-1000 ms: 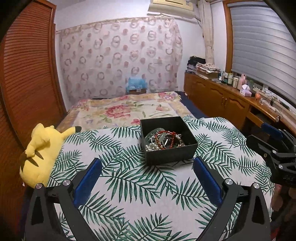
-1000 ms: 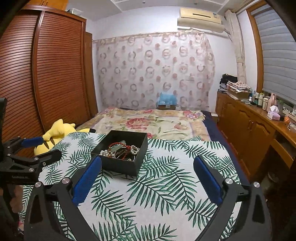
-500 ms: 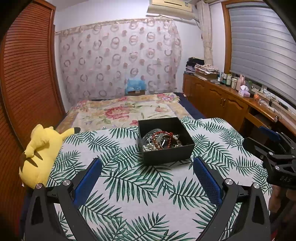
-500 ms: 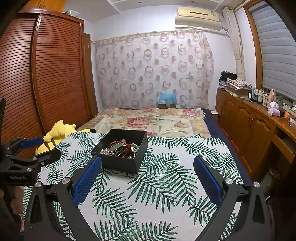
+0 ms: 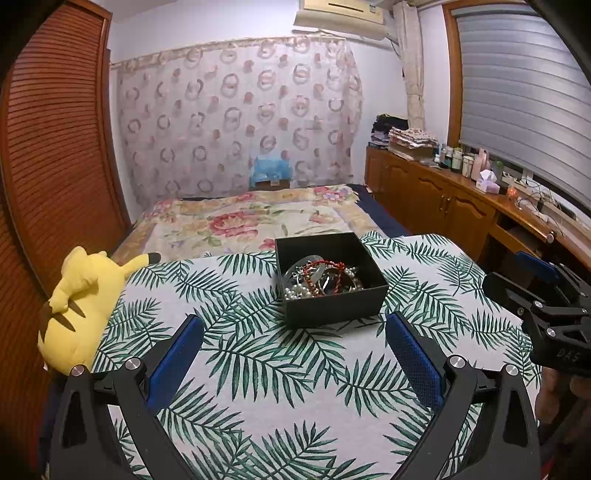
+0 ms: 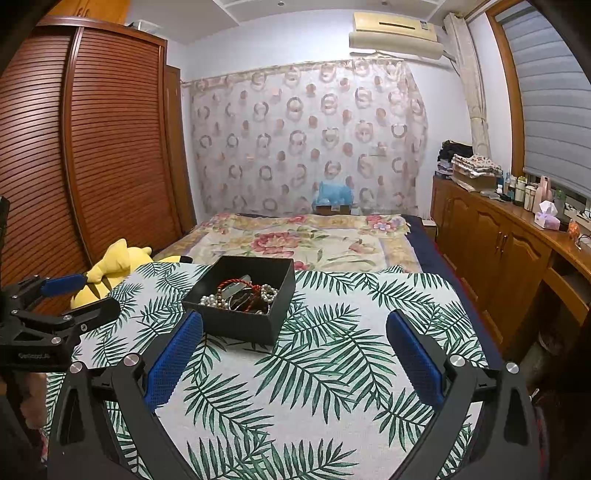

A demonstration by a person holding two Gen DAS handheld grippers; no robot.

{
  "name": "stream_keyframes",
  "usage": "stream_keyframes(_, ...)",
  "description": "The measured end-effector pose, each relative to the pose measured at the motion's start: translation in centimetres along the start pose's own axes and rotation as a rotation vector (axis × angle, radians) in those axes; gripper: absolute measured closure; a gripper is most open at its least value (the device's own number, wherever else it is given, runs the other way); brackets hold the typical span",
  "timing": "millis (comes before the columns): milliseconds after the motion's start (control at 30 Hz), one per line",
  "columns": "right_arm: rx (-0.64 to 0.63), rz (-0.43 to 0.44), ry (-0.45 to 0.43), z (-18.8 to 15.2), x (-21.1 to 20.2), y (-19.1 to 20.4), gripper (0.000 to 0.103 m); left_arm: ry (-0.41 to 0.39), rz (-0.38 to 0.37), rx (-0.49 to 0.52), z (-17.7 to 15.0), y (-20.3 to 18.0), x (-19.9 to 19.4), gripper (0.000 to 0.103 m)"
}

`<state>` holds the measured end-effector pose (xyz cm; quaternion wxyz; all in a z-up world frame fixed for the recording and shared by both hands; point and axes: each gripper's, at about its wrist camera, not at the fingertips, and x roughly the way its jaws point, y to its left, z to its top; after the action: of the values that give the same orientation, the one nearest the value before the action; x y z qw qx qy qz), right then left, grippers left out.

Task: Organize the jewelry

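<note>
A black box (image 5: 330,280) sits on a desk (image 5: 258,369) covered with a palm-leaf cloth, just above the middle of the left wrist view. In the right wrist view the same box (image 6: 240,299) lies left of centre, turned so one corner faces the camera. Inside it is a tangle of jewelry (image 5: 321,280): a string of pearls, a red cord and some silvery pieces.

The left gripper (image 5: 293,350) hangs over the lower part of its own frame with its jaws spread wide, holding nothing, the box just beyond the gap. The right gripper (image 6: 293,350) is likewise wide apart and empty, with the box near its left blue pad.

Each view catches the other tool from the side: the right gripper (image 5: 543,295) shows at the right edge of the left view, and the left gripper (image 6: 55,299) at the left edge of the right view.

A yellow plush toy (image 5: 81,306) lies full length at the left of the left view; the right view shows only part of it (image 6: 110,266) behind the left gripper. The right view alone takes in the whole air conditioner (image 6: 395,35) at the top.
</note>
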<state>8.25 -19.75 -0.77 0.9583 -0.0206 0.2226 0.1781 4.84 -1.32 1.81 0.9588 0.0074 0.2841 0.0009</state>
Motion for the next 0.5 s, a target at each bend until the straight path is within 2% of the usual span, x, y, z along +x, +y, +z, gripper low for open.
stream_keyframes(500,0.003,0.001,0.002,-0.09,0.11,0.0,0.003,-0.003,0.001,-0.007,-0.05,-0.12,-0.21,0.008)
